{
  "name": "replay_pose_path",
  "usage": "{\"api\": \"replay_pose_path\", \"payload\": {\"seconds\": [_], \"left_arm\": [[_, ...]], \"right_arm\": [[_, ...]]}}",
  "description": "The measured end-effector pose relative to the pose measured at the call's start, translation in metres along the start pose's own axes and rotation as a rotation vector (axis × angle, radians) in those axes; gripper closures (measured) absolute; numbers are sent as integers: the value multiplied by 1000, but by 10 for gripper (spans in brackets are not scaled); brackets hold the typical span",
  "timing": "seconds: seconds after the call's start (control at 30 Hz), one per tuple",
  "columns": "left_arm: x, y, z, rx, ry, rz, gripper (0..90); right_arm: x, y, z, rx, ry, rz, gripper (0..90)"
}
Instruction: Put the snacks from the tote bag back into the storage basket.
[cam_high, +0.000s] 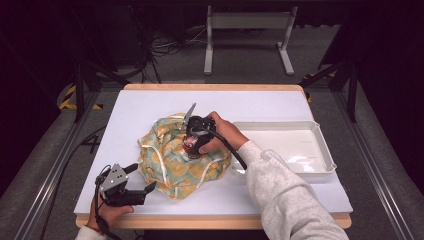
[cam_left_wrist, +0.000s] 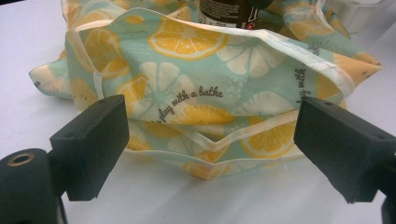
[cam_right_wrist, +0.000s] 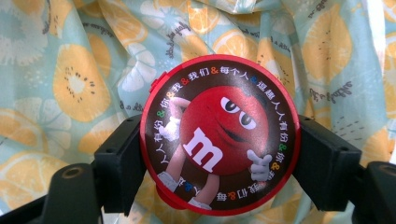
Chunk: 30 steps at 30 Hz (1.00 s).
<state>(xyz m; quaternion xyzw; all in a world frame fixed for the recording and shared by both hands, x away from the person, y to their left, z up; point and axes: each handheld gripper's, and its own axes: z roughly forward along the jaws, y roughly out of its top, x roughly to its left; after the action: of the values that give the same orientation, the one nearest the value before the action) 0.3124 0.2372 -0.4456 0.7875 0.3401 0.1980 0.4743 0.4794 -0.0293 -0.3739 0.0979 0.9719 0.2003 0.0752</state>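
A crumpled cloth bag (cam_high: 175, 162) printed with lemon slices lies in the middle of the white table (cam_high: 150, 107). My right gripper (cam_high: 192, 145) points down over it, shut on a round candy tub (cam_right_wrist: 218, 133) with a red lid showing a red cartoon candy. The tub (cam_high: 191, 143) stands on or in the bag; its dark body (cam_left_wrist: 229, 13) rises behind the bag's folded rim (cam_left_wrist: 196, 98). My left gripper (cam_high: 141, 179) is open at the bag's near left corner, its jaws wide on either side of the bag's edge (cam_left_wrist: 210, 144), not touching it.
A white shallow tray (cam_high: 315, 167) sits on the right side of the table, touching the right sleeve (cam_high: 285, 195). A metal frame (cam_high: 247, 30) and cables stand on the floor beyond the far edge.
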Motion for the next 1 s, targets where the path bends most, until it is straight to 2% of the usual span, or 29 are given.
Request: {"api": "replay_pose_path", "payload": {"seconds": [0.23,0.5,1.0], "left_arm": [[-1,0,1,0,0,2,109],[-1,0,0,3,4,4,109],[-1,0,0,-2,2,-3,109]], "right_arm": [[3,-3,-7,5,-15,-8,261],[6,-4,-14,22,-13,-39,261],[10,-2,-22,24,-14,-60,261]]}}
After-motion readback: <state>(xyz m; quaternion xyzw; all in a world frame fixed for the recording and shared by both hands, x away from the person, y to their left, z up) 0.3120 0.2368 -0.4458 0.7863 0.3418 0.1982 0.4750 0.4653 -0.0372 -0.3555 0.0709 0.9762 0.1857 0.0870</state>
